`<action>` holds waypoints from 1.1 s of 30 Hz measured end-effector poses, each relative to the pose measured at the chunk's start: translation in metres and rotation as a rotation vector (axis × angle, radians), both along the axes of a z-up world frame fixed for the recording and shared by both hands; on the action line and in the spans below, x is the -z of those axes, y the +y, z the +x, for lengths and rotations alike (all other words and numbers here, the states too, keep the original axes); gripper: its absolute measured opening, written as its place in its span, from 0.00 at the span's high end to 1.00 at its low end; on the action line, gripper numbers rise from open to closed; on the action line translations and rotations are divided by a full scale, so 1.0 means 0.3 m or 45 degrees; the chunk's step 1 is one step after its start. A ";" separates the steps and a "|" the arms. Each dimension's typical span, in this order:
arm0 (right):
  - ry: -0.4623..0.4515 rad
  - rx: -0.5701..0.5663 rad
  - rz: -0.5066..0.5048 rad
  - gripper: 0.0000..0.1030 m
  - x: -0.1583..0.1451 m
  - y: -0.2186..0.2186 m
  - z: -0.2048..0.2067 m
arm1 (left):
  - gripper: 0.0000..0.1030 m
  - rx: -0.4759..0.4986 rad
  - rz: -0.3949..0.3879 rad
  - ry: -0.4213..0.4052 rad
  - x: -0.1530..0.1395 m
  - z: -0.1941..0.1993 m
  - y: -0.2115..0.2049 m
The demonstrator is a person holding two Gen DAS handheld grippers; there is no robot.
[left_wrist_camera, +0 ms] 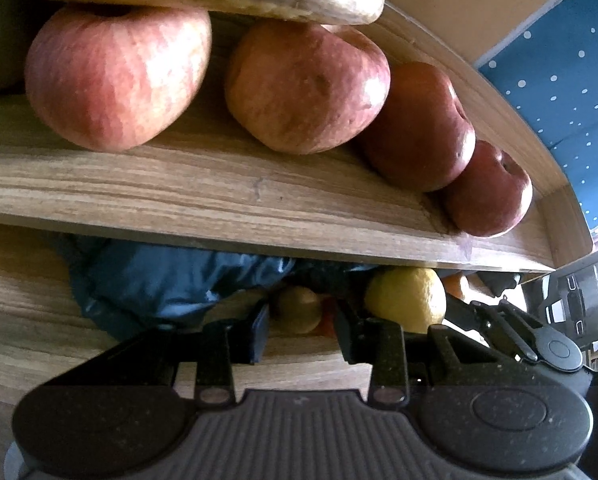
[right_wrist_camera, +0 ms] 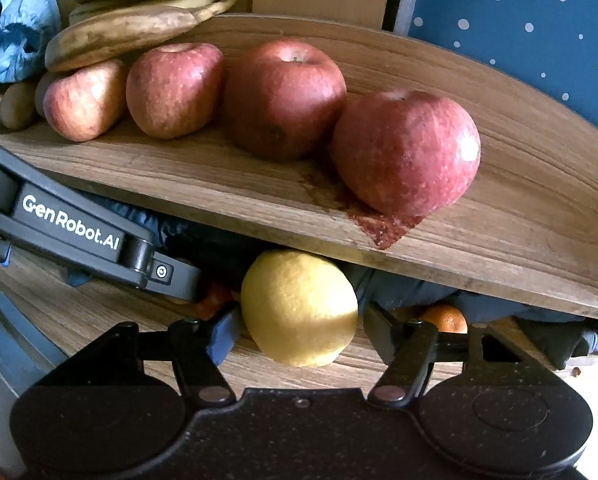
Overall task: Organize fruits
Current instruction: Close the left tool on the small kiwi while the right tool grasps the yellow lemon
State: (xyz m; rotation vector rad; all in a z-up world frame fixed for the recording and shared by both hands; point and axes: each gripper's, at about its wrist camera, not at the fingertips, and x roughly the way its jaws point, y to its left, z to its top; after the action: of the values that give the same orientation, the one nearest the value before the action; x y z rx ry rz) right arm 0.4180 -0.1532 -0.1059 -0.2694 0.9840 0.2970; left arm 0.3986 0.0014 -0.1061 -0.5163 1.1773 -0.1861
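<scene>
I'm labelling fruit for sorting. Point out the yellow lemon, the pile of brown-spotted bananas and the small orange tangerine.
Yellow lemon (right_wrist_camera: 299, 308): right wrist view, middle of its peel.
Pile of brown-spotted bananas (right_wrist_camera: 139, 20): right wrist view, side of a lower banana.
Small orange tangerine (right_wrist_camera: 445, 319): right wrist view, its visible top.

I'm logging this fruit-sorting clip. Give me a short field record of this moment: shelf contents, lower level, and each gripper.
upper shelf: four red apples in a row, bananas at the left end
lower level: lemon, orange, small brownish fruit
right gripper: fingers on either side of the lemon, contact unclear
left gripper: open, aimed at the small brownish fruit
</scene>
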 end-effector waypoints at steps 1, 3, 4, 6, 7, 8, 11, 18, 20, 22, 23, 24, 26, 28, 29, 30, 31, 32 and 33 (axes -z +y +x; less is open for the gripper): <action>0.000 0.004 0.000 0.41 -0.001 -0.004 -0.008 | 0.63 0.002 -0.001 0.002 0.000 0.001 -0.003; 0.002 0.018 0.006 0.41 -0.005 -0.008 -0.012 | 0.64 0.003 -0.003 0.006 -0.003 0.000 -0.005; 0.002 0.025 0.009 0.41 -0.007 -0.010 -0.015 | 0.64 0.002 -0.002 0.007 0.000 0.000 -0.008; 0.000 0.035 0.013 0.41 -0.010 -0.009 -0.021 | 0.68 -0.001 0.000 0.012 0.003 0.009 -0.011; 0.000 0.042 0.016 0.42 -0.011 -0.010 -0.024 | 0.69 0.000 0.002 0.014 0.007 0.010 -0.017; 0.000 0.048 0.020 0.42 -0.013 -0.012 -0.027 | 0.72 0.001 0.004 0.015 0.011 0.010 -0.020; 0.002 0.063 0.026 0.42 -0.019 -0.015 -0.040 | 0.72 0.001 0.003 0.016 0.016 0.014 -0.022; 0.001 0.105 0.045 0.42 -0.016 -0.023 -0.071 | 0.71 0.004 0.016 0.002 0.018 0.020 -0.034; 0.001 0.110 0.049 0.42 -0.017 -0.025 -0.078 | 0.70 -0.003 0.022 -0.001 0.020 0.028 -0.036; 0.001 0.116 0.054 0.42 -0.016 -0.029 -0.083 | 0.70 -0.008 0.026 -0.003 0.020 0.037 -0.038; 0.000 0.120 0.057 0.42 -0.015 -0.030 -0.085 | 0.69 -0.008 0.029 -0.004 0.020 0.041 -0.040; -0.001 0.123 0.059 0.42 -0.015 -0.031 -0.086 | 0.69 -0.006 0.032 -0.005 0.020 0.044 -0.043; -0.005 0.126 0.061 0.42 -0.011 -0.028 -0.082 | 0.69 -0.004 0.032 -0.007 0.022 0.047 -0.045; -0.007 0.128 0.061 0.42 -0.005 -0.028 -0.066 | 0.70 -0.003 0.030 -0.010 0.023 0.048 -0.047; -0.009 0.128 0.061 0.42 -0.006 -0.029 -0.071 | 0.70 -0.003 0.029 -0.011 0.024 0.048 -0.047; -0.010 0.128 0.062 0.42 -0.006 -0.029 -0.071 | 0.71 -0.004 0.026 -0.013 0.026 0.040 -0.044; -0.011 0.128 0.062 0.42 -0.009 -0.030 -0.082 | 0.71 -0.005 0.026 -0.013 0.026 0.039 -0.044; -0.010 0.129 0.065 0.42 -0.009 -0.031 -0.082 | 0.71 -0.006 0.026 -0.012 0.024 0.038 -0.041; -0.007 0.128 0.071 0.42 -0.009 -0.031 -0.083 | 0.71 -0.006 0.030 -0.011 0.021 0.037 -0.039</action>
State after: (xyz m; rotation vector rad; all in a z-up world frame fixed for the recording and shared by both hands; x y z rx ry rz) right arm 0.3930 -0.1626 -0.1033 -0.1696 0.9789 0.2315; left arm 0.4098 -0.0102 -0.1125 -0.4975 1.1688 -0.1701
